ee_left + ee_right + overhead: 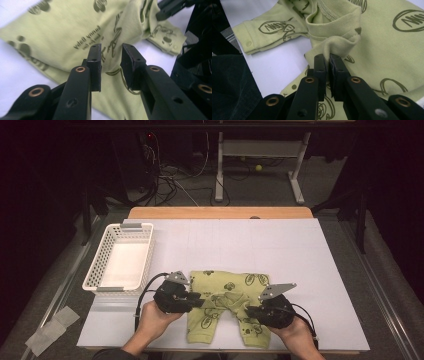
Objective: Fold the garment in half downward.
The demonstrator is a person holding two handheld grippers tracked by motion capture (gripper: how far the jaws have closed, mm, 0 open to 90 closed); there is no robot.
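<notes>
A pale green cotton baby garment [227,302] printed with dark olive scribbles lies flat on the white-covered table [300,270], near its six o'clock edge and between the two hands. Its two legs point toward six o'clock.

The left gripper [196,301] comes at the garment from nine o'clock. In the left gripper view its fingers [95,65] stand spread with a clear gap between them; green cloth [65,37] lies beyond and under them, but the pads press on nothing.

The right gripper [250,310] reaches in from about four o'clock. In the right gripper view its fingers [322,72] are pressed together on a bunched fold of the green cloth [337,45], next to a ribbed, stitched hem, and the fold stands up a little from the rest of the fabric. One leg with a small snap at its cuff lies toward ten o'clock in that view.

A white plastic lattice basket [100,265] sits on the table at ten o'clock of the garment, well apart from it.
</notes>
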